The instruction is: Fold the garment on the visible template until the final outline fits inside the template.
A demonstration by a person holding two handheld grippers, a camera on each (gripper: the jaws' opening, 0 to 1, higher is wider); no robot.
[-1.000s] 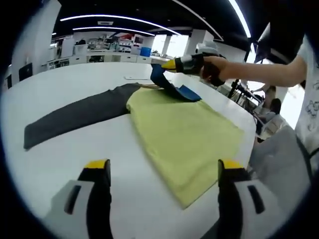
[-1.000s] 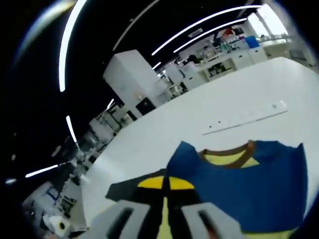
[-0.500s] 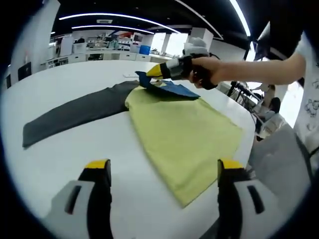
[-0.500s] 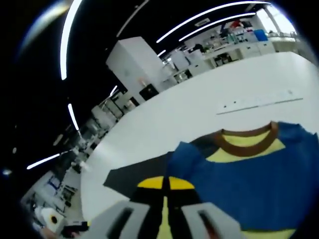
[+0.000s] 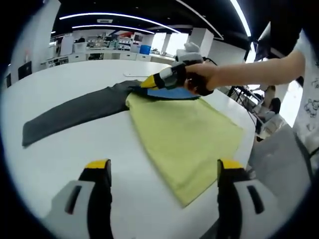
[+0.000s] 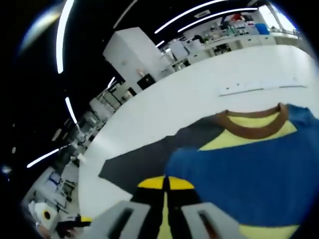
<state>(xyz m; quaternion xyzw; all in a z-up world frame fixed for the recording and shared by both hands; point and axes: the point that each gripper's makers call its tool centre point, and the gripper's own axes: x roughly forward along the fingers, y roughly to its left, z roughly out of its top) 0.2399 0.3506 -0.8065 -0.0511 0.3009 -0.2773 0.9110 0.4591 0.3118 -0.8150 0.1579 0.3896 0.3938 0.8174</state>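
The right gripper (image 6: 166, 183) has its jaws pressed together, pinching the blue edge of the garment (image 5: 184, 134) near the brown collar (image 6: 251, 127). In the left gripper view, a hand (image 5: 199, 79) holds that gripper low over the garment's far end. The yellow garment lies flat on the white bench (image 5: 60, 149), partly over the dark grey template (image 5: 75, 113). The left gripper (image 5: 164, 172) hovers over the near bench, its jaws spread wide and holding nothing.
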